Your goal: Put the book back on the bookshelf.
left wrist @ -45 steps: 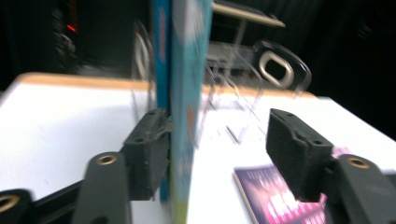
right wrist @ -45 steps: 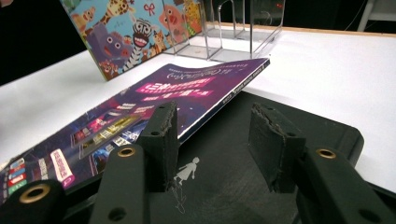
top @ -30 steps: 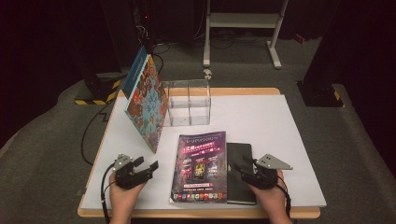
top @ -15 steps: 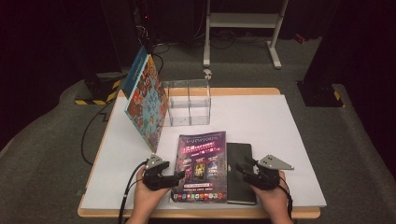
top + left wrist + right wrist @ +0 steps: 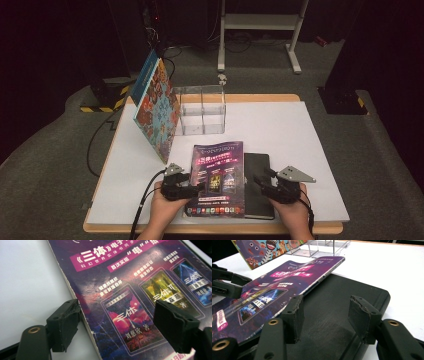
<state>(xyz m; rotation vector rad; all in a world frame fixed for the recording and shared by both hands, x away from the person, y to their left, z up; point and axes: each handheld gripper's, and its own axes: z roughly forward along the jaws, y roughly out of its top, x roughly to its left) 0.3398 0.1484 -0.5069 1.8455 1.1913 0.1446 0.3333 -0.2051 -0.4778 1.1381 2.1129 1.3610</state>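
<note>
A purple book (image 5: 217, 177) with three cover pictures lies flat near the table's front edge, its right side resting on a black notebook (image 5: 258, 187). My left gripper (image 5: 196, 189) is at the book's left edge. In the left gripper view it (image 5: 117, 315) straddles that edge, one jaw on the table side and one over the cover (image 5: 130, 297); the jaws have just been closing and stand open. My right gripper (image 5: 328, 307) is open over the notebook (image 5: 332, 315) and has just opened slightly, one jaw touching the book's raised edge (image 5: 312, 287).
A colourful children's book (image 5: 157, 112) leans tilted against a clear acrylic organiser (image 5: 202, 110) at the back left of the white table (image 5: 290, 135). A cable trails from the left gripper off the front edge. Bare tabletop lies to the right.
My left hand has moved right across the table to the purple book's left edge. The right hand and both books have stayed put.
</note>
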